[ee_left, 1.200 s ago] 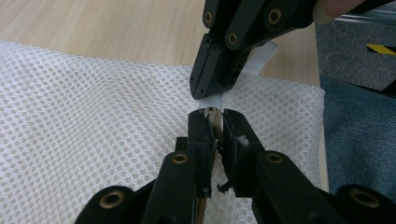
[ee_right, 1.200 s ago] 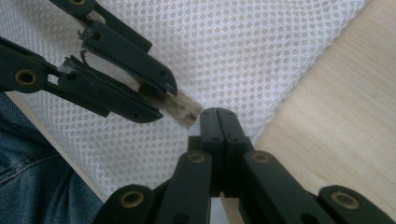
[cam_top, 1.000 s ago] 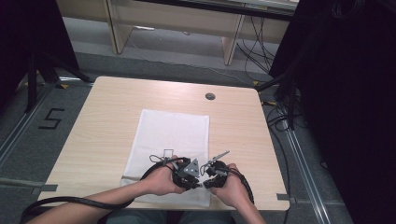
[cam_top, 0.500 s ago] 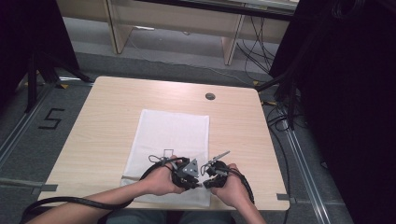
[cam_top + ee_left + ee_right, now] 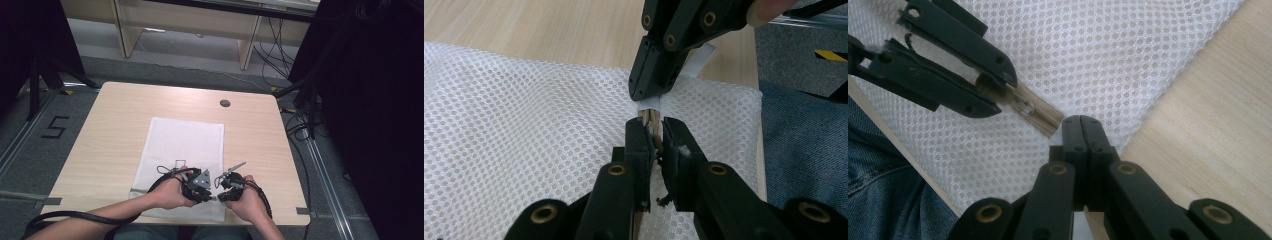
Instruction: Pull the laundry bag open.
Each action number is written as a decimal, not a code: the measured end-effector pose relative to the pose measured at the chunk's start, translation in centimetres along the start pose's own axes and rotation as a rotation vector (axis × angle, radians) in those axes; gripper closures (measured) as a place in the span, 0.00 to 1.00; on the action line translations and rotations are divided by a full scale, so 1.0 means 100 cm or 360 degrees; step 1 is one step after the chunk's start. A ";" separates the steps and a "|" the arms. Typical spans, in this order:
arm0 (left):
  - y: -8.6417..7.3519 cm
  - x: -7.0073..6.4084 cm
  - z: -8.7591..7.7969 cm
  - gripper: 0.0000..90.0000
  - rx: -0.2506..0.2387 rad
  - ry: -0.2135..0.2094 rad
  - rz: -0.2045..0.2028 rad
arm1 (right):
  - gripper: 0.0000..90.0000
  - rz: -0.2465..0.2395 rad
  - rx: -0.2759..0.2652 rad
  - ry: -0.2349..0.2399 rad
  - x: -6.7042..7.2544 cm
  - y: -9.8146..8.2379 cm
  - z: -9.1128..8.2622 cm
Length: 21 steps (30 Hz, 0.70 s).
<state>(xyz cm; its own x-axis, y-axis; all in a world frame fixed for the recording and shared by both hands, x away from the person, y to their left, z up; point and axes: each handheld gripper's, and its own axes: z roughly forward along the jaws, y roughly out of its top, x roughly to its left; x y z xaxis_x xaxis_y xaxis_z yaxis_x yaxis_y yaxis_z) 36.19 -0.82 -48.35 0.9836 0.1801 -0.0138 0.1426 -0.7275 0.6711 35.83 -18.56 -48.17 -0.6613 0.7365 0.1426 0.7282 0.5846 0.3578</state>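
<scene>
White mesh laundry bag (image 5: 185,150) lies flat on the desk (image 5: 110,125), its near edge by the person's hands. Left hand-held gripper (image 5: 653,131) is clenched on a small tan strip (image 5: 1035,114) at that edge; right hand-held gripper (image 5: 1082,122) is clenched on a white tab (image 5: 650,103). Nothing has shifted since the earlier frames: likely a steady hold before pulling.

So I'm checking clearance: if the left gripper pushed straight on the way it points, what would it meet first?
Probably the right gripper, whose shut tips sit just past the tan strip the left gripper pinches, above the white mesh bag.
</scene>
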 end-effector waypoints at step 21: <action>-0.003 0.002 -0.006 0.91 -0.0003 -0.0008 -0.0011 | 1.00 0.0025 0.0011 0.0010 0.000 0.000 -0.001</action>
<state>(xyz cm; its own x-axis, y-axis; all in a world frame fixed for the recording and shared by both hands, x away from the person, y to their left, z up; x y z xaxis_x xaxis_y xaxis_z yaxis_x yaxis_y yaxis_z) 36.24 -0.19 -48.13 0.9831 0.1817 -0.0220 0.1490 -0.7250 0.6725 35.77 -18.57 -48.11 -0.6509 0.7434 0.1539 0.7397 0.5755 0.3488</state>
